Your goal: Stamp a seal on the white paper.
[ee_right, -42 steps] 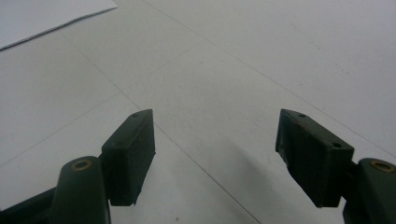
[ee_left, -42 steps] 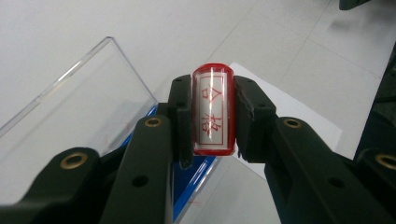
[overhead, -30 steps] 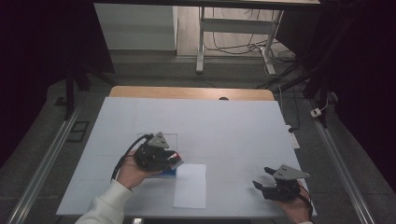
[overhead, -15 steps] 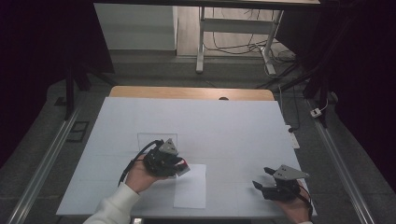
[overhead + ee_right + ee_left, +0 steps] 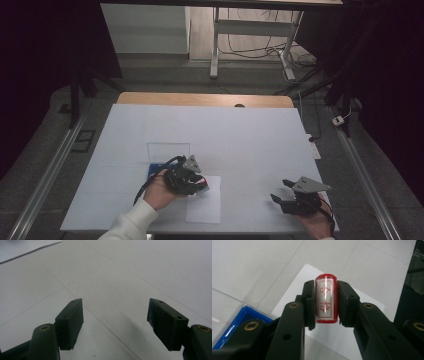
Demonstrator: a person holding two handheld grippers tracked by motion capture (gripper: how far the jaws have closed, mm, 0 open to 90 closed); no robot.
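A red stamp [image 5: 326, 298] with a white label bearing red characters sits clamped between the black jaws of my left gripper [image 5: 326, 303]. In the high view the left gripper [image 5: 200, 184] hovers over the upper left corner of a white paper sheet [image 5: 206, 207]. Just behind and left of it lies a blue ink pad box [image 5: 152, 168] with its clear lid [image 5: 168, 150] folded back. My right gripper [image 5: 278, 190] rests near the table's front right, jaws wide apart. In its own view the right gripper [image 5: 115, 322] has nothing but table surface between its jaws.
The white table cover [image 5: 240, 135] stretches across the whole work area, with a wooden edge [image 5: 200, 99] at the far side. A corner of the paper sheet [image 5: 22, 247] shows at the top left of the right gripper view. Table legs and cables stand on the floor beyond.
My left gripper has carried the stamp rightward and down, from above the blue box to the paper's corner. The right gripper has stayed still.
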